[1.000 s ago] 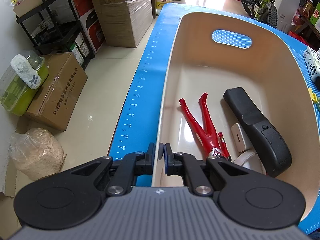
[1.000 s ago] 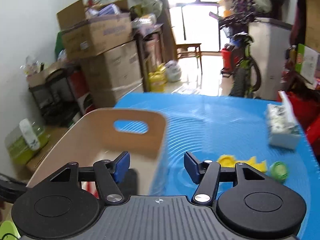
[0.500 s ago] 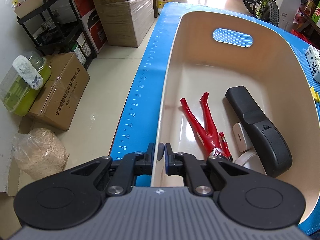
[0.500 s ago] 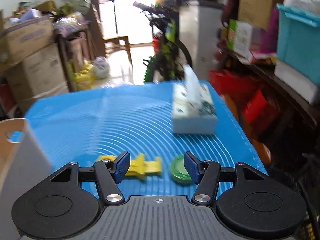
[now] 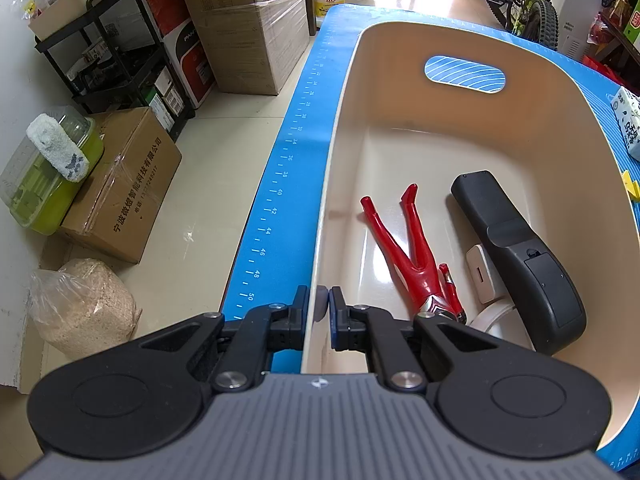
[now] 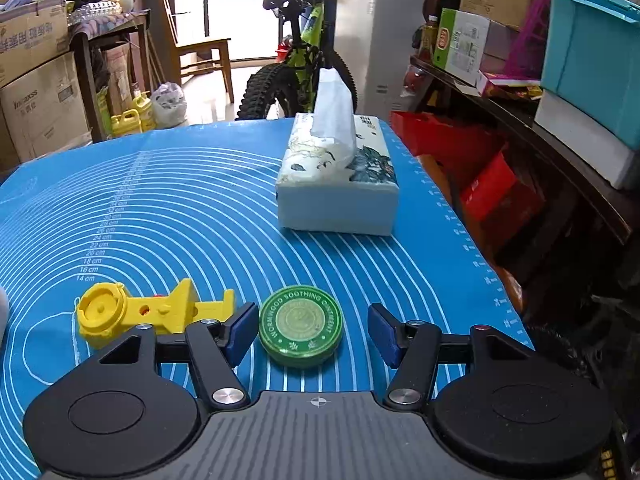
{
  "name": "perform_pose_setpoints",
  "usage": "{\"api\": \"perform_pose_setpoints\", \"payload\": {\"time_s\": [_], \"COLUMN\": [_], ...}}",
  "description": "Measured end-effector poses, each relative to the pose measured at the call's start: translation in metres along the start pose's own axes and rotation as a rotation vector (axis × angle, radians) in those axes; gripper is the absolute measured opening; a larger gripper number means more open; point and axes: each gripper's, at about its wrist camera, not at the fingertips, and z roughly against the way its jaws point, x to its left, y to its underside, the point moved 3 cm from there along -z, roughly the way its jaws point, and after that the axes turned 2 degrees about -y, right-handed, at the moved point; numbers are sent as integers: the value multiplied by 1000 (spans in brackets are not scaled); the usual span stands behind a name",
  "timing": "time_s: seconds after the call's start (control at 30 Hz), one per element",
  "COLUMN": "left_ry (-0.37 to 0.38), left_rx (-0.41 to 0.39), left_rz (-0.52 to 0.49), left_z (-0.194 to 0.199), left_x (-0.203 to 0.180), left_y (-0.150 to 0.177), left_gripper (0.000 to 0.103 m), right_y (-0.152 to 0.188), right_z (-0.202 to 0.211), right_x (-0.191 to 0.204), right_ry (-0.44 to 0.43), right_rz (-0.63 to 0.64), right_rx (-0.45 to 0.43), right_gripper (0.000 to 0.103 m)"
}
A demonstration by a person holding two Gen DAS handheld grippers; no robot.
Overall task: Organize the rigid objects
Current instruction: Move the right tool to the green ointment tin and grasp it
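- The left gripper [image 5: 319, 312] is pinching the near-left rim of the cream bin [image 5: 560, 92], one finger outside the wall and one inside, and appears to be steadying it on the blue mat [image 5: 288, 184].
- Inside the bin, lying on its floor from left to right, are a red figurine [image 5: 404, 248], a small white block [image 5: 480, 276] and a black remote-like device [image 5: 516, 256]; these are looking already sorted.
- Just right of the bin on the mat, a yellow plastic part [image 6: 140, 312] is lying on its side, touching or nearly touching the left finger of the right gripper [image 6: 312, 330].
- Right of the yellow part, a green ointment tin [image 6: 301, 326] is sitting flat on the mat between the fingers of the right gripper, whose jaws are standing wide apart with the tin nearer the left one and nothing gripped.
- Farther from the bin, behind the tin, a tissue box [image 6: 338, 188] is standing untouched.
- The step in hand is probably lining up on the tin for a pickup.
- The next move is likely calling for lowering and centring the fingers around the tin's low edge, closing on it, then carrying it left to the bin without knocking the yellow part.
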Motion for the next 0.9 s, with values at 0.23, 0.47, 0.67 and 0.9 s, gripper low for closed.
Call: {"api": "perform_pose_setpoints", "payload": {"time_s": [0.23,0.47,0.67,0.9], "left_ry": [-5,-5,-9,-9], "left_rx": [0,0,1,1], "left_rz": [-4,-4,-8,-7], "left_z": [0,0,0,1], "left_x": [-2,-2,-2,-1], "left_y": [0,0,0,0], "left_gripper": [12,12,13,13], "right_y": [1,3,8,2], "right_z": [-8,-7,6,39], "right_x": [3,8,4,9], "right_ry": [1,-13,4,-17], "right_rz": [26,38,25,44], "right_rx": [7,7,-3,-45], "right_gripper": [67,54,54,54]}}
